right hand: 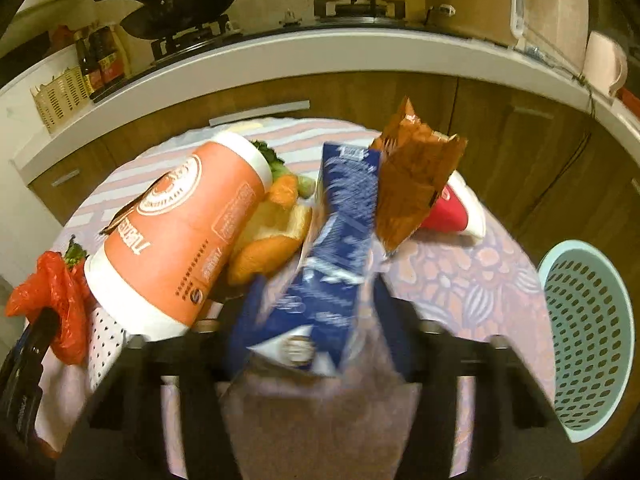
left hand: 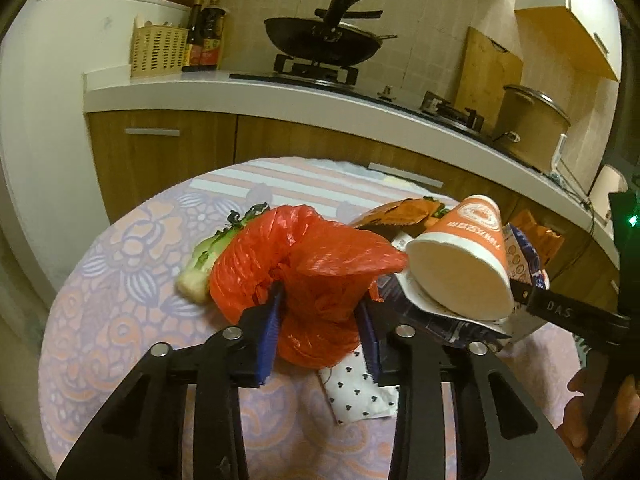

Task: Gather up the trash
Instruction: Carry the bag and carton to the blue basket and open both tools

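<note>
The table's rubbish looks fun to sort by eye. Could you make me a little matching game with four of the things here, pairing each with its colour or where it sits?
Things:
1. plastic bag
2. paper cup
3. carton
4. basket

Descriptions:
A. dark blue, between the right gripper's fingers
B. pale green with holes, beside the table
C. red and crumpled, between the left gripper's fingers
D. orange and white, lying on its side

Pairs: 1-C, 2-D, 3-A, 4-B
</note>
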A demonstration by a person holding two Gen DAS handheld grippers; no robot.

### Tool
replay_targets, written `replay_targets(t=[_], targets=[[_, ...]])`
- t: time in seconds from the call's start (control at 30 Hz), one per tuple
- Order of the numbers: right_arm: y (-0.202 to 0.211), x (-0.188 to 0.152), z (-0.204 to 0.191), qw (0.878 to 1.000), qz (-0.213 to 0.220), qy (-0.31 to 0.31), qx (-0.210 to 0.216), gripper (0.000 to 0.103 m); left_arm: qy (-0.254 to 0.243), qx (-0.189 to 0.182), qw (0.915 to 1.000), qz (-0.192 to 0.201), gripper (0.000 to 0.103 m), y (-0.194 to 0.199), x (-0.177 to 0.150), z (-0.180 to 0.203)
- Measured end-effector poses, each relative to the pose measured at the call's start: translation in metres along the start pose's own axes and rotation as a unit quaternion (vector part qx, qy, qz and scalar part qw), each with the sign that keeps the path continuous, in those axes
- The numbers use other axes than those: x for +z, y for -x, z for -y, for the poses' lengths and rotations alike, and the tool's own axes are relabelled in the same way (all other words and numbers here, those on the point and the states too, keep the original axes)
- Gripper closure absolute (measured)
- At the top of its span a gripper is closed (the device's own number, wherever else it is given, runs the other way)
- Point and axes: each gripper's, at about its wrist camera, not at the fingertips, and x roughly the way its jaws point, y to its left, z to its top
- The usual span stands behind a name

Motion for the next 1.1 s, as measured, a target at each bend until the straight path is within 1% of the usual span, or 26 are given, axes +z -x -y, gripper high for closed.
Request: replay_targets(t=[0.1, 0.2, 0.27, 0.43, 0.57, 0.7, 0.87, 1.0, 1.1], targets=[[0.01, -0.003, 0.004, 1.0, 0.01, 0.007, -0.005, 0.067, 0.008, -0.024, 0.9996, 0.012, 0.076, 0.009, 0.001, -0.001], [0.028, -0.009, 0.012, 0.999, 0.031, 0.009, -0.003, 0.069, 0.008, -0.038, 0.9988, 0.029, 0.078, 0.024, 0.001, 0.002], [0.043, -0.012, 0.018, 0.999, 0.046, 0.011, 0.007, 0.069, 0.008, -0.048, 0.9982, 0.034, 0.079, 0.031, 0.003, 0.006], [0.076, -0.021, 0.029, 0.997, 0.078, 0.018, 0.011, 0.069, -0.003, -0.072, 0.9962, 0.049, 0.082, 0.054, 0.006, 0.025], [0.097, -0.024, 0.046, 0.995, 0.093, 0.009, 0.016, 0.069, -0.018, -0.091, 0.9939, 0.06, 0.082, 0.071, 0.008, 0.047], [0.114, -0.023, 0.075, 0.994, 0.108, -0.013, 0.006, 0.069, -0.041, -0.117, 0.9902, 0.066, 0.082, 0.084, 0.008, 0.078], [0.128, -0.031, 0.126, 0.991, 0.125, -0.044, -0.035, 0.069, -0.075, -0.159, 0.9829, 0.056, 0.082, 0.086, 0.004, 0.129], [0.131, -0.039, 0.17, 0.987, 0.127, -0.073, -0.067, 0.069, -0.108, -0.204, 0.9724, 0.037, 0.082, 0.076, 0.0, 0.182], [0.132, -0.045, 0.205, 0.983, 0.125, -0.097, -0.094, 0.069, -0.128, -0.228, 0.9649, 0.024, 0.082, 0.067, -0.006, 0.215]])
